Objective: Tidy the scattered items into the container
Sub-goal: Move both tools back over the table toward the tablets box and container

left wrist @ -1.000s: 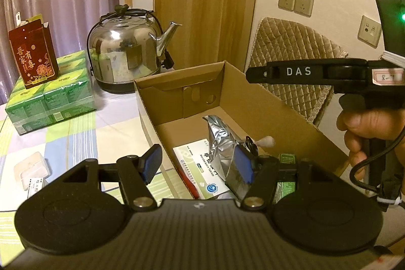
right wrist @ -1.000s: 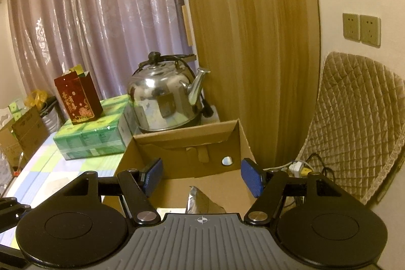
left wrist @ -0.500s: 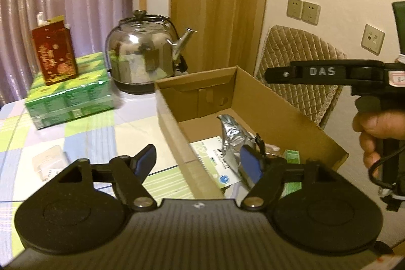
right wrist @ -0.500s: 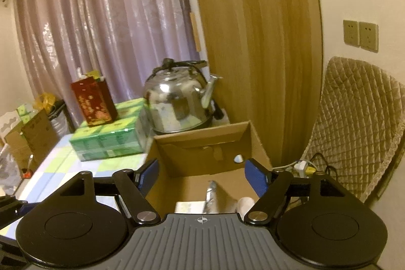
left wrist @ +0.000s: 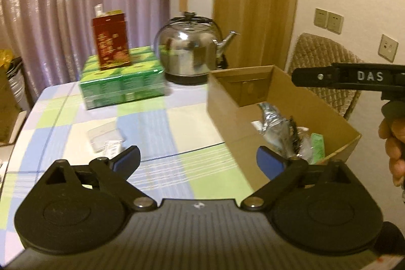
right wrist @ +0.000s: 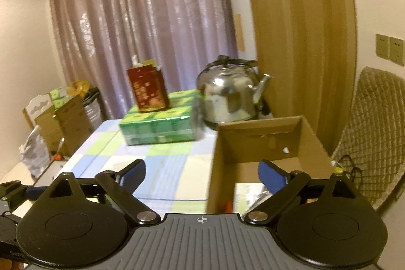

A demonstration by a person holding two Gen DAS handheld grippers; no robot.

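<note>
Opening wide, left gripper [left wrist: 198, 161] and right gripper [right wrist: 202, 173], nothing between the jaws of either. Brown cardboard box [left wrist: 229, 113] ahead and right of the left gripper, top open, holding a crumpled silver pouch [left wrist: 272, 118], a green packet [left wrist: 317, 148] and printed paper. Small clear packet [left wrist: 105, 134] lying just ahead of the left gripper's left finger, outside the box. Checked tablecloth [left wrist: 157, 123] beneath; steel kettle [left wrist: 188, 52], green cartons [left wrist: 121, 80], red box [left wrist: 111, 42] and curtain [right wrist: 141, 17] beyond.

Left claw [left wrist: 198, 160]: black ribbed body, round hubs, silver pivot screws, blue pads. Right claw [right wrist: 201, 172] alike, white "DAS" lettering.
</note>
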